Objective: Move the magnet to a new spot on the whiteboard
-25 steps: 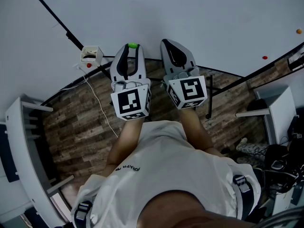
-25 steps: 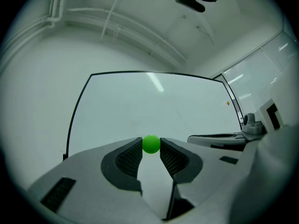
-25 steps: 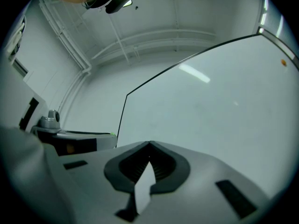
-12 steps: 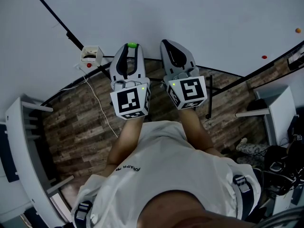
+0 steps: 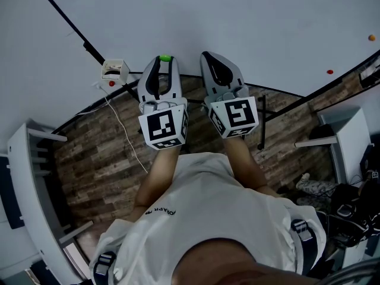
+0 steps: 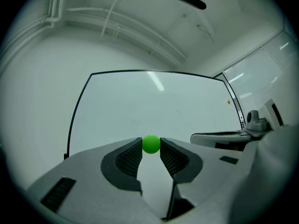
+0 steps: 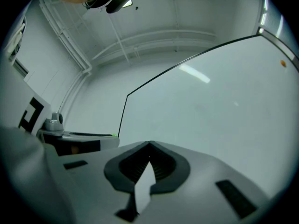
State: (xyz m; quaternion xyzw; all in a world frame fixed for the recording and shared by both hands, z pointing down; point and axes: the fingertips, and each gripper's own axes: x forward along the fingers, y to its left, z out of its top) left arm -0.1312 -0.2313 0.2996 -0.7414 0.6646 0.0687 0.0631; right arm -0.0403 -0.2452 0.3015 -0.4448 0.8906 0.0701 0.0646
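Green magnet (image 5: 165,57) clamped at the very tips of left tongs (image 6: 151,147), whiteboard (image 6: 140,101) straight ahead. Right tongs (image 7: 149,148) closed, empty, just beside. Round, so no axis.

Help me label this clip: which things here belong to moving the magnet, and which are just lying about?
Job in hand:
green magnet
left gripper, shut on it
whiteboard

Lying about:
right gripper, shut and empty
orange dot and red dot on the board
white box
white cable
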